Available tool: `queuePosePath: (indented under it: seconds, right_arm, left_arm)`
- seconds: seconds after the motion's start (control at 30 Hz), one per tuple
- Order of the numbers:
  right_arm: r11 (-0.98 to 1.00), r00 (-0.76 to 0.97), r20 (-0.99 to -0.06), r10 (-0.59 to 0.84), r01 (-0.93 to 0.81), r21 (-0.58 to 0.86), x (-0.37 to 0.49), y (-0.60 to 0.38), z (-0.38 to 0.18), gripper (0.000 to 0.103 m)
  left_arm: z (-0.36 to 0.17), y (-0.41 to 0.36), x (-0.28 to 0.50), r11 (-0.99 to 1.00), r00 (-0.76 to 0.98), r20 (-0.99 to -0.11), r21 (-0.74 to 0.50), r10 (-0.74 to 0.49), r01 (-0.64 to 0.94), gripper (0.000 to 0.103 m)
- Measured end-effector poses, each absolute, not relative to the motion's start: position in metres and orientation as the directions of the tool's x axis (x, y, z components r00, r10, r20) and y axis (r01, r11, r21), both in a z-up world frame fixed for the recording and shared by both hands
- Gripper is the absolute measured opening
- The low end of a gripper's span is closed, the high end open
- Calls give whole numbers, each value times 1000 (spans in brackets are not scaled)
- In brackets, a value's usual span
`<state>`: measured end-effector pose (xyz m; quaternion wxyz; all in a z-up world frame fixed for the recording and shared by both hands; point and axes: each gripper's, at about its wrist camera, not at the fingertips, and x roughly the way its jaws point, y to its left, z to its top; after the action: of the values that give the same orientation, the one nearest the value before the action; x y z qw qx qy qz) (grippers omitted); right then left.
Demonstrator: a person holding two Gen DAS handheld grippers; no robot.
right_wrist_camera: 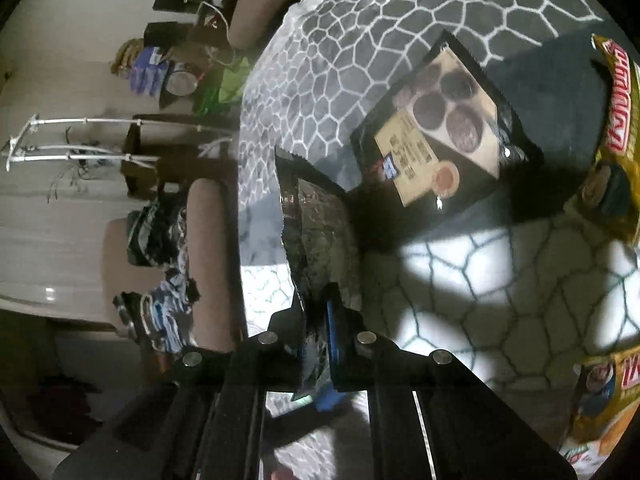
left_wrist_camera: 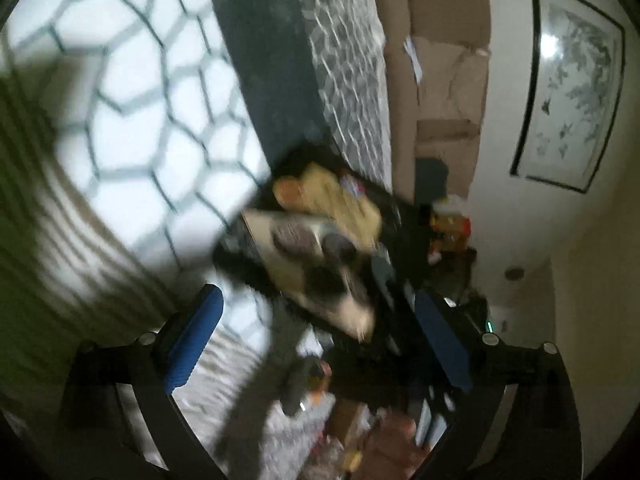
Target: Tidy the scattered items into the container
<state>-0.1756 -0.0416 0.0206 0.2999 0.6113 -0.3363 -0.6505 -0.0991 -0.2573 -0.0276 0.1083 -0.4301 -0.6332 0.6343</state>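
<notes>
My left gripper (left_wrist_camera: 316,320) is open, its blue pads (left_wrist_camera: 192,340) wide apart, and nothing is between them. Ahead of it in the blurred left wrist view is a black container (left_wrist_camera: 396,216) holding a beige cookie box (left_wrist_camera: 304,256) and a yellow snack bag (left_wrist_camera: 340,200). My right gripper (right_wrist_camera: 318,312) is shut on a dark shiny snack bag (right_wrist_camera: 316,216), held upright above the patterned cloth. In the right wrist view the black container (right_wrist_camera: 520,148) with the cookie box (right_wrist_camera: 444,124) lies beyond it. Two yellow snack bags (right_wrist_camera: 616,128) (right_wrist_camera: 600,408) lie at the right edge.
The table is covered by a grey cloth (right_wrist_camera: 340,40) with a white cell pattern. Beige chairs (right_wrist_camera: 208,240) stand by the table's edge, with clothes (right_wrist_camera: 156,220) on one. A framed picture (left_wrist_camera: 568,88) hangs on the wall. Clutter (left_wrist_camera: 452,224) lies beyond the container.
</notes>
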Motion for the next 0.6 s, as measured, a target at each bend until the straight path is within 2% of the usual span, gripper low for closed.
queuePosePath:
  seconds: [0.17, 0.33, 0.47, 0.5, 0.57, 0.6]
  right_arm:
    - [-584, -74, -587, -806, -61, 810, -165, -29, 16, 7]
    - [-538, -71, -548, -833, -122, 834, -158, -18, 3, 7]
    - [-516, -66, -528, -847, -139, 845, -153, -17, -4, 8]
    - [-518, -64, -530, -846, -137, 844, -152, -17, -5, 8]
    - [-537, -56, -545, -836, -121, 835, -147, -16, -6, 8]
    - [-543, -55, -551, -833, -115, 832, -145, -15, -5, 8]
  left_arm:
    - [-32, -254, -108, -139, -617, -386, -902, 686, 410, 95]
    - [-37, -233, -111, -114, -533, -361, -891, 765, 440, 95]
    - [-37, -217, -116, -170, -487, -385, -888, 784, 427, 94]
    - [-39, -219, -118, -171, -505, -393, -886, 769, 430, 92]
    - [-37, -224, -122, -177, -525, -403, -887, 750, 427, 72]
    - [-36, -227, -125, -203, -530, -420, -885, 737, 419, 66]
